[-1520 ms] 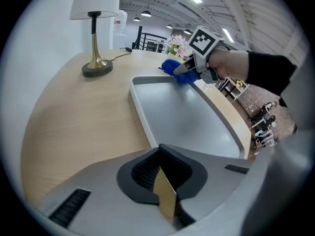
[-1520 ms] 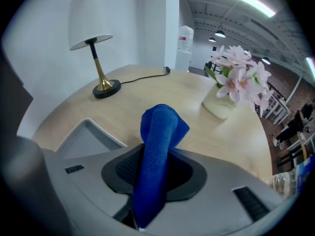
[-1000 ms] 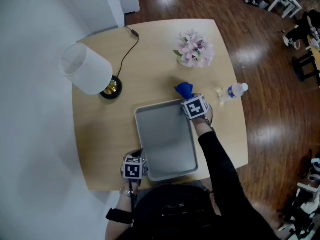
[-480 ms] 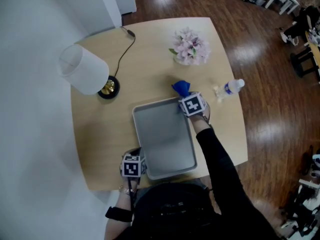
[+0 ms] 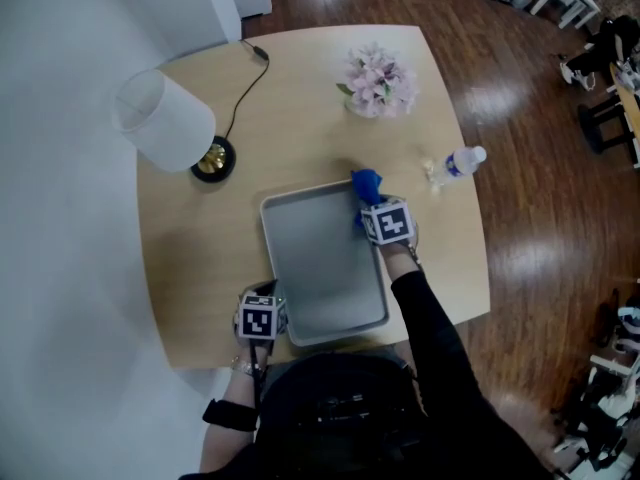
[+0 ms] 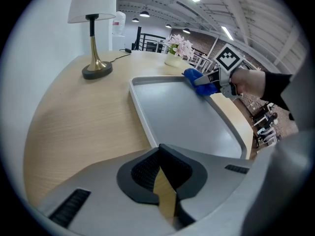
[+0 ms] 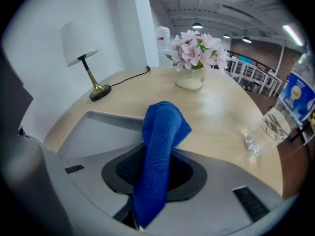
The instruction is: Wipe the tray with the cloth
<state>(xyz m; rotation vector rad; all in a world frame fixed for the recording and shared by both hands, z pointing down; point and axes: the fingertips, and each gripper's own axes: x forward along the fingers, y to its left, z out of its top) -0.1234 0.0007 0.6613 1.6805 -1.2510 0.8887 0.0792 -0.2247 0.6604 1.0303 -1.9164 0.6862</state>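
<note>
Lamp [image 5: 165,123] sits far left on the wooden table [image 5: 195,268]. Left gripper [image 6: 158,150] is pinched on the near-left rim of the grey tray [image 5: 320,258]. Right gripper [image 5: 372,201] has the blue cloth [image 5: 366,182] clamped tight, right at the tray's far-right corner. Flowers [image 5: 380,83] and a water bottle [image 5: 460,161] are off to the right.

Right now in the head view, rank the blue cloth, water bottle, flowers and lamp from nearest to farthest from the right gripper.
1. blue cloth, clamped in the right gripper's fingers at the tray's far right corner.
2. water bottle, lying off to the right.
3. flowers, farther back, straight ahead.
4. lamp, far left.
</note>
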